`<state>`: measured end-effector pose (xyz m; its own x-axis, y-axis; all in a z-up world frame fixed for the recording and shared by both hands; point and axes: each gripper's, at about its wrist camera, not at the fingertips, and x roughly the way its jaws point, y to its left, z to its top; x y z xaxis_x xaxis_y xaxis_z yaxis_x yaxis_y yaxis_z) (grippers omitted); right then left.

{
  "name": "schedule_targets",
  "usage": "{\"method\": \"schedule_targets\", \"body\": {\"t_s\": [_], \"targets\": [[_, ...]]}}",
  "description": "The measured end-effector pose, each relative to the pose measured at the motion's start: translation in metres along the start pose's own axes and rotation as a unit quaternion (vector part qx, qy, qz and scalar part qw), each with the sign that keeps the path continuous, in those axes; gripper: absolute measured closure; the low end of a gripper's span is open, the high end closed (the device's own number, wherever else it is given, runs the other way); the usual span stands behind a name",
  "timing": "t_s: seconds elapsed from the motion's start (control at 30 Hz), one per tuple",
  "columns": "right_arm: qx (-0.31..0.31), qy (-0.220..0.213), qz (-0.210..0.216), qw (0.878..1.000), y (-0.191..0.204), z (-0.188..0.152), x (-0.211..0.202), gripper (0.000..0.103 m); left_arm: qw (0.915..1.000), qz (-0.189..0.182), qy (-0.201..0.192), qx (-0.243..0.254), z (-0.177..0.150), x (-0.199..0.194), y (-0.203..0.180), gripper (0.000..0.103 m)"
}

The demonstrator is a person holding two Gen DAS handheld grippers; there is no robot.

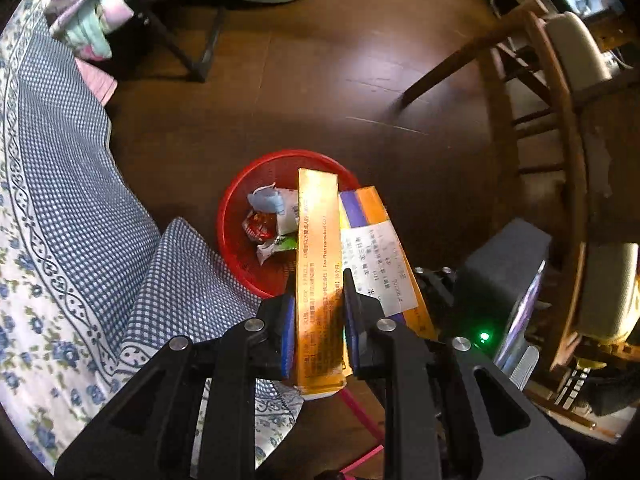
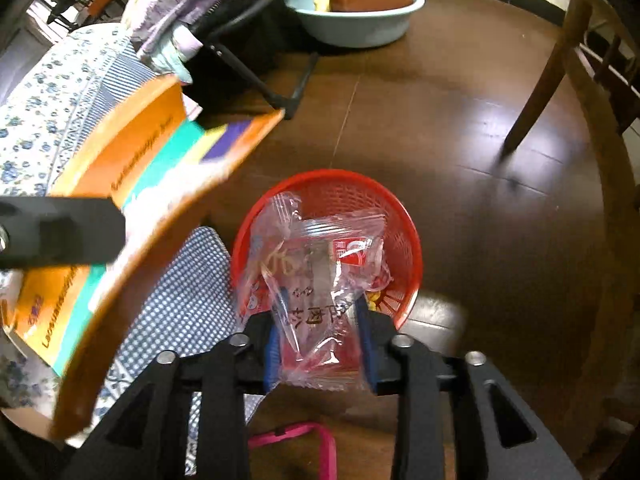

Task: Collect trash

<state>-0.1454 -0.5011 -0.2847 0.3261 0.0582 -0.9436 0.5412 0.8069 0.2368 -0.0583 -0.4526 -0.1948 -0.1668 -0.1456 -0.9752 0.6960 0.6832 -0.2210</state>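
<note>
A red mesh basket (image 1: pixel 236 200) stands on the dark wooden floor with several crumpled wrappers (image 1: pixel 264 224) in it. My left gripper (image 1: pixel 318 280) points down over it, shut on a long orange box (image 1: pixel 318 240) with a white label; both blue pads lie against the box's narrow sides. In the right wrist view the same box (image 2: pixel 132 200) fills the left side, blurred, with a black finger (image 2: pixel 60 228) across it. My right gripper (image 2: pixel 320 300) hangs above the basket (image 2: pixel 412 248). A clear plastic bag (image 2: pixel 316 272) with red print sits loosely between its parted pads.
A blue-and-white checked cloth (image 1: pixel 80 200) drapes down at the left, right beside the basket. A wooden chair (image 1: pixel 552 120) stands at the right. At the far side are a pale green basin (image 2: pixel 360 20) and a black folding frame (image 2: pixel 280 96). A pink strap (image 2: pixel 320 440) lies on the floor.
</note>
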Motion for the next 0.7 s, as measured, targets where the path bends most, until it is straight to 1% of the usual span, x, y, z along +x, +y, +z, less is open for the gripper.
{"method": "schedule_targets", "body": {"t_s": [0.03, 0.07, 0.1, 0.13, 0.17, 0.27, 0.33, 0.43, 0.57, 0.7], "targets": [[0.002, 0.000, -0.001, 1.000, 0.000, -0.001, 0.003, 0.053, 1.0000, 0.000, 0.001, -0.002, 0.001, 0.001, 0.002, 0.061], [0.002, 0.000, -0.001, 1.000, 0.001, -0.001, 0.006, 0.048, 1.0000, 0.005, -0.003, -0.005, 0.002, 0.002, 0.003, 0.043], [0.001, 0.000, -0.003, 1.000, 0.001, -0.002, 0.008, 0.046, 0.9998, 0.016, -0.013, -0.006, 0.002, 0.000, 0.004, 0.038], [-0.001, 0.002, -0.006, 1.000, 0.002, -0.003, 0.010, 0.045, 0.9996, 0.021, -0.019, -0.006, 0.003, -0.001, 0.005, 0.035], [-0.002, 0.006, -0.007, 1.000, 0.003, -0.003, 0.012, 0.045, 0.9994, 0.023, -0.024, -0.003, 0.003, -0.003, 0.004, 0.035], [-0.003, 0.012, -0.011, 1.000, 0.004, -0.006, 0.012, 0.045, 0.9996, 0.021, -0.019, 0.001, 0.001, -0.003, 0.002, 0.035], [-0.005, 0.017, -0.015, 1.000, 0.002, -0.008, 0.012, 0.044, 0.9993, 0.029, -0.021, 0.006, -0.001, -0.004, -0.001, 0.035], [-0.014, 0.019, -0.025, 0.999, 0.008, -0.013, 0.005, 0.039, 0.9986, 0.036, -0.036, 0.014, -0.005, -0.012, -0.006, 0.035], [-0.018, 0.011, -0.027, 0.999, 0.007, -0.025, -0.011, 0.033, 0.9971, 0.039, -0.062, 0.018, -0.011, -0.029, -0.013, 0.028], [-0.024, -0.002, -0.035, 0.999, 0.007, -0.033, -0.030, 0.033, 0.9947, 0.049, -0.087, 0.023, -0.016, -0.042, -0.018, 0.024]]}}
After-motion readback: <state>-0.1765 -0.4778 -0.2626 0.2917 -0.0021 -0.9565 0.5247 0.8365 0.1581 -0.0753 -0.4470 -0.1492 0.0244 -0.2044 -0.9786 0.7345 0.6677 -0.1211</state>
